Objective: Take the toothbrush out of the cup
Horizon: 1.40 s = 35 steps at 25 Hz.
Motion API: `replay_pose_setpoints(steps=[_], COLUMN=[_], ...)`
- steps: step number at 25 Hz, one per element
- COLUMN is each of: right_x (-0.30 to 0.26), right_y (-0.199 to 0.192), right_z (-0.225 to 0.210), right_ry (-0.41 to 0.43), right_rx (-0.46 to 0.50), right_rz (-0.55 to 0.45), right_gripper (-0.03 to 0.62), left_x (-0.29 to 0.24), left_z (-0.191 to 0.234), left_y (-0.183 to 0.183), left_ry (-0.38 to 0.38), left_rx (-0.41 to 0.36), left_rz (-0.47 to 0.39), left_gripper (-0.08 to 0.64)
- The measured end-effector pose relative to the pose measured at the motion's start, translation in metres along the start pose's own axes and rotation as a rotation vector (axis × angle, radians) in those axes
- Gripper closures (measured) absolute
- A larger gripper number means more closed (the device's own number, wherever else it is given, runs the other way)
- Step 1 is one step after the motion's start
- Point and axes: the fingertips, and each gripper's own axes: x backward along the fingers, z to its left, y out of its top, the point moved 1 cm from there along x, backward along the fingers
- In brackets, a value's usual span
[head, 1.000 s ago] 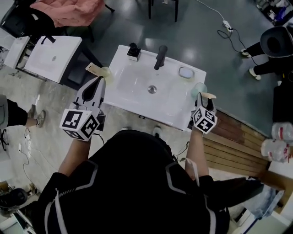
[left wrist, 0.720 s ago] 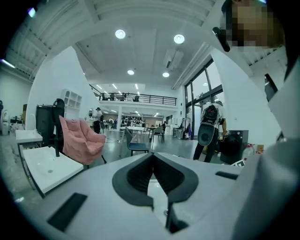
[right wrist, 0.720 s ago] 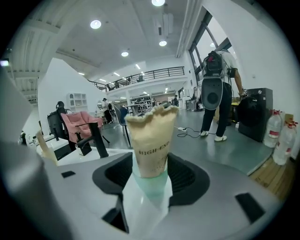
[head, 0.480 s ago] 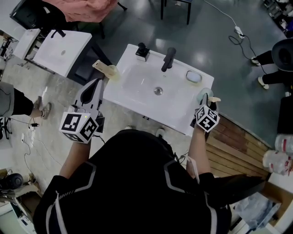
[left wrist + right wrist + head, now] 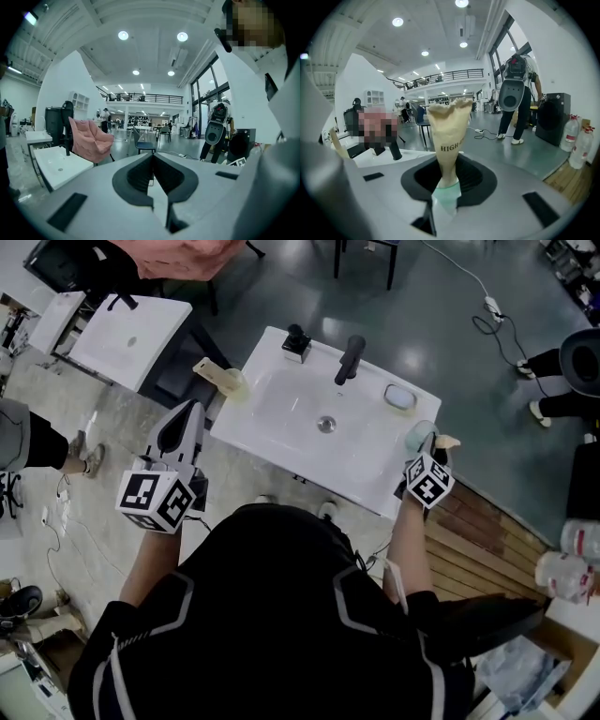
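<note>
We are at the grasp. The right gripper [image 5: 432,454], whose jaws have just been closing, stands narrow with the paper-wrapped toothbrush [image 5: 449,136] upright between its pads. The pads seem to press on its lower end, just above the pale green cup [image 5: 419,433] at the right edge of the sink [image 5: 281,418]. The toothbrush is not yet out. The next move, we judge, calls for a firm grip and a straight lift that leaves the cup standing. The left gripper [image 5: 185,412] hangs closed and empty, well apart.

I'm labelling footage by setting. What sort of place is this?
Probably a big open hall or showroom, not a bathroom: a basin and a second basin on bare floor, a balcony under a high ceiling.
</note>
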Motion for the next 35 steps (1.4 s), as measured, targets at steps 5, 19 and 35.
replay_pose_setpoints(steps=[5, 19, 35], right_x=[0.006, 0.052, 0.148], right_y=[0.007, 0.073, 0.186], right_z=[0.001, 0.014, 0.067], right_ry=[0.000, 0.049, 0.172], right_rx=[0.012, 0.031, 0.165], right_rz=[-0.012, -0.101, -0.235], right_gripper=[0.523, 0.532, 0.535], left_x=[0.003, -0.005, -0.043], left_z=[0.001, 0.021, 0.036], left_y=[-0.002, -0.013, -0.015], left_ry=[-0.013, -0.058, -0.167], left_rx=[0.005, 0.097, 0.075], left_rz=[-0.005, -0.020, -0.031], left_gripper=[0.555, 0.555, 0.555])
